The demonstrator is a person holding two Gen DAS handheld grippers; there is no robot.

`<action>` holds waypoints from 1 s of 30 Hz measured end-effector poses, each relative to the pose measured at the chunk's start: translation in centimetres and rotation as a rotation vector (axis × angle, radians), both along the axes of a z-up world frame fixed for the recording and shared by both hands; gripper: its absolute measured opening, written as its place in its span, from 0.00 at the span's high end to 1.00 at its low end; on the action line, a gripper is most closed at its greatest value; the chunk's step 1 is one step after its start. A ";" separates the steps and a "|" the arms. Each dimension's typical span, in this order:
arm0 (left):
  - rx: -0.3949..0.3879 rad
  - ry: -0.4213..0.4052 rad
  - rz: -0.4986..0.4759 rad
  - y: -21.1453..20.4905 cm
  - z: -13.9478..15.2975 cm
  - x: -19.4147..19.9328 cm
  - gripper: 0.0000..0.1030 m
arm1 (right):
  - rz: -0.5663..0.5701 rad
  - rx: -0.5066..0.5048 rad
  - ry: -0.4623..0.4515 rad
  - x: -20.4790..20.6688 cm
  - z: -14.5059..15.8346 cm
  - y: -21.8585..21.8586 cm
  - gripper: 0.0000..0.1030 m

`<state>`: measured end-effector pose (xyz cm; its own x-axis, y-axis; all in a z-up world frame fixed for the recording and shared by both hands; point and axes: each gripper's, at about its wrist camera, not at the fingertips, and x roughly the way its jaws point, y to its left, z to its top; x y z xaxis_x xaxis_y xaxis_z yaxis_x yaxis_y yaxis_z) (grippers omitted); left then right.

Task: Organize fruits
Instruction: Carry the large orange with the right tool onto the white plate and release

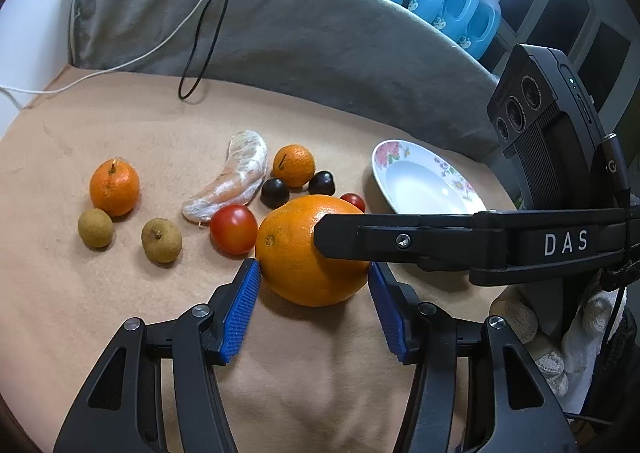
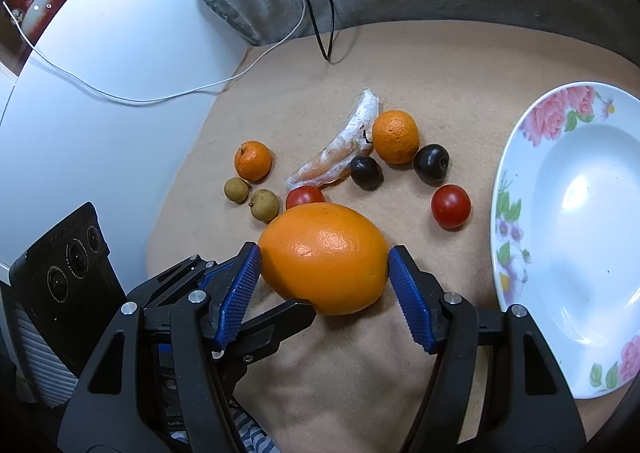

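Lower centre: large orange (image 2: 324, 257) pinched by right gripper (image 2: 324, 259) pads, left gripper (image 1: 314, 277) flanking too, prob. for lift to plate (image 2: 516, 189) at right.

The left black plastic two-finger gripper (image 1: 314, 277) has triangular cut-out arms, silver round screws at the pivots and ribbed blue pads (image 1: 240, 313) on its jaws. The right black plastic two-finger gripper (image 2: 324, 277) is built alike, with white "DAS" lettering on its side and a three-lens black camera block. A white knitted glove (image 1: 560, 349) covers the hand gripping it.
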<state>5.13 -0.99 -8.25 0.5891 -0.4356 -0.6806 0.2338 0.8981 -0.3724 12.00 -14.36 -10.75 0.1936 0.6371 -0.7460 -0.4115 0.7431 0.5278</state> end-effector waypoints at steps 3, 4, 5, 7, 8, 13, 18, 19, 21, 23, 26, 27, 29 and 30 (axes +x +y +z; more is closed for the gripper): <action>-0.001 -0.013 -0.009 -0.5 0.5 -0.1 0.47 | -0.002 -0.002 -0.018 -0.3 0.5 -0.5 0.33; -0.002 -0.017 -0.013 -0.7 0.7 -0.1 0.47 | -0.003 -0.004 -0.024 -0.4 0.7 -0.7 0.33; -0.002 -0.020 -0.018 -0.9 0.8 0.0 0.47 | -0.005 -0.006 -0.031 -0.4 1.0 -0.9 0.33; 0.001 -0.028 -0.033 -1.5 1.1 0.2 0.47 | -0.013 -0.011 -0.041 -0.5 1.5 -1.3 0.33; 0.003 -0.031 -0.041 -1.8 1.2 0.2 0.47 | -0.019 -0.011 -0.044 -0.6 1.7 -1.6 0.33; 0.001 -0.041 -0.078 -3.7 1.8 0.9 0.47 | -0.053 -0.016 -0.058 -0.9 2.5 -3.6 0.33; 0.001 -0.053 -0.117 -5.6 2.2 1.3 0.47 | -0.097 -0.023 -0.067 -0.8 3.2 -5.9 0.33; 0.003 -0.055 -0.128 -6.2 2.3 1.5 0.47 | -0.104 -0.024 -0.069 -0.8 3.3 -6.4 0.33; 0.007 -0.059 -0.142 -6.9 2.4 1.7 0.47 | -0.120 -0.026 -0.073 -0.8 3.5 -7.2 0.33; 0.014 -0.066 -0.155 -7.6 2.5 1.7 0.47 | -0.134 -0.024 -0.073 -0.8 3.7 -8.1 0.33; 0.013 -0.060 -0.166 -8.4 2.5 2.0 0.46 | -0.153 -0.020 -0.073 -0.8 3.9 -9.2 0.33; 0.013 -0.058 -0.165 -8.6 2.4 2.1 0.46 | -0.158 -0.021 -0.076 -0.8 3.8 -9.5 0.33; 0.018 -0.059 -0.173 -9.1 2.5 2.1 0.46 | -0.171 -0.024 -0.075 -0.6 3.7 -10.1 0.33; 0.017 -0.057 -0.178 -9.2 2.5 2.2 0.46 | -0.177 -0.019 -0.072 -0.6 3.7 -10.4 0.33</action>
